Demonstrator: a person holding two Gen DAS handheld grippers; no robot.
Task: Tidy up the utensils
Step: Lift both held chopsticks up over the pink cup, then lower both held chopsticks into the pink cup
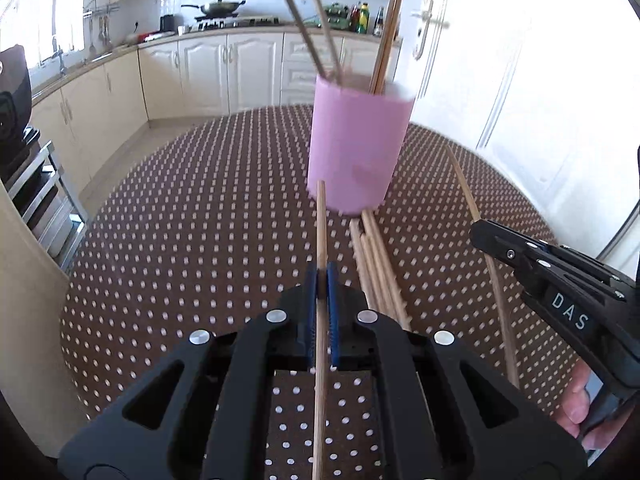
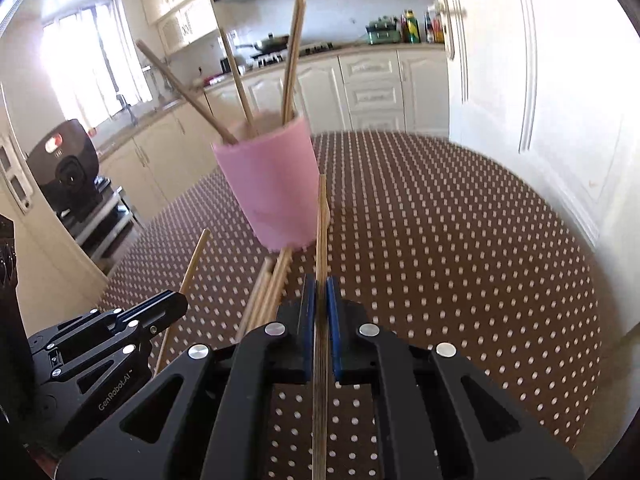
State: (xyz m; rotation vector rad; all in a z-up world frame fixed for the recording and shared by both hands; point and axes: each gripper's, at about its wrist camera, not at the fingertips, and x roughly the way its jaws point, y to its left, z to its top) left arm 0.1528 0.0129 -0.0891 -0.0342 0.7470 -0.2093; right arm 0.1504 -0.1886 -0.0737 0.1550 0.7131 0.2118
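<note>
A pink cup (image 1: 356, 148) stands on the dotted table with several wooden chopsticks (image 1: 386, 36) upright in it. It also shows in the right wrist view (image 2: 272, 184). My left gripper (image 1: 322, 276) is shut on one chopstick (image 1: 321, 220) that points at the cup. My right gripper (image 2: 320, 292) is shut on another chopstick (image 2: 321, 232) that points past the cup's right side. Several loose chopsticks (image 1: 378, 264) lie on the table in front of the cup, between the two grippers; they also show in the right wrist view (image 2: 268, 288).
The round table has a brown cloth with white dots (image 1: 200, 220). The right gripper (image 1: 560, 288) shows at the right of the left wrist view, the left gripper (image 2: 108, 332) at the lower left of the right wrist view. Kitchen cabinets (image 1: 224, 72) and a white door (image 1: 520, 80) stand behind.
</note>
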